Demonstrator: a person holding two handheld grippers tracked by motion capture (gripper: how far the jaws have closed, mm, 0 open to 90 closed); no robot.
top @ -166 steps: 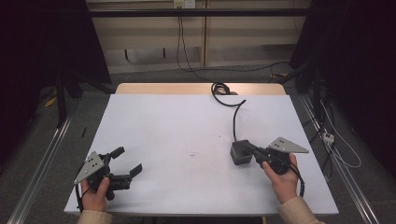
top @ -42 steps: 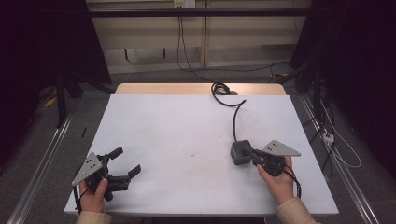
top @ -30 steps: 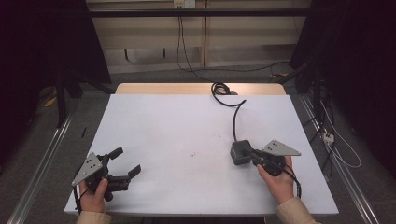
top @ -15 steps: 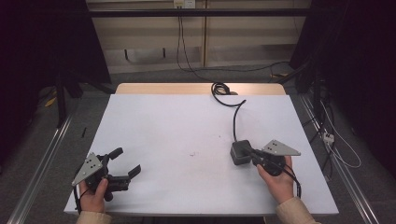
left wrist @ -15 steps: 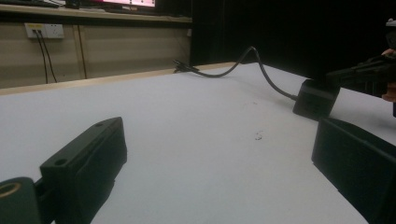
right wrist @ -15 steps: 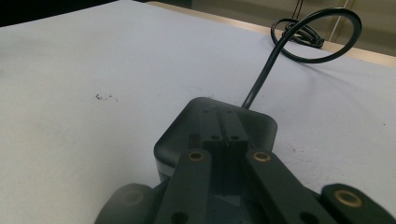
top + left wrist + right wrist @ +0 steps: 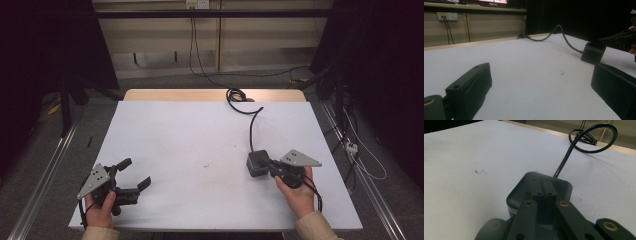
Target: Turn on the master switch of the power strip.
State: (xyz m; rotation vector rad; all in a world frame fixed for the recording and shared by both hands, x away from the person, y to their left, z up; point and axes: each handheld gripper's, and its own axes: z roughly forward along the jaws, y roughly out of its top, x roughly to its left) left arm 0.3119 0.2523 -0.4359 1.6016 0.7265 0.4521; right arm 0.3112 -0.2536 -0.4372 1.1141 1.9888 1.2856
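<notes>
1. Power adapter [image 7: 257,163] — a dark, rounded block — lay right of centre in the high view, on the white table [image 7: 200,135], with its cable [image 7: 252,125] running up to a coil [image 7: 239,95] at the table's far edge.
2. Right gripper [image 7: 270,164] had its jaws pressed together, their tips resting over the top of the adapter; in the right gripper view [image 7: 543,186] the two black jaws met with nothing between them, so the block was touched, not held.
3. Left gripper [image 7: 135,175] sat at the lower left of the high view, jaws wide apart over bare table, well away from the adapter.
4. Nothing much had changed over the last second or so: both hands, the adapter and the cable matched the frames before.
5. Against the earliest frame, the right hand had shifted slightly — its grey plate [image 7: 300,159] sat a little lower right.
6. Judged from this, the work was paused, with the adapter not yet gripped.
</notes>
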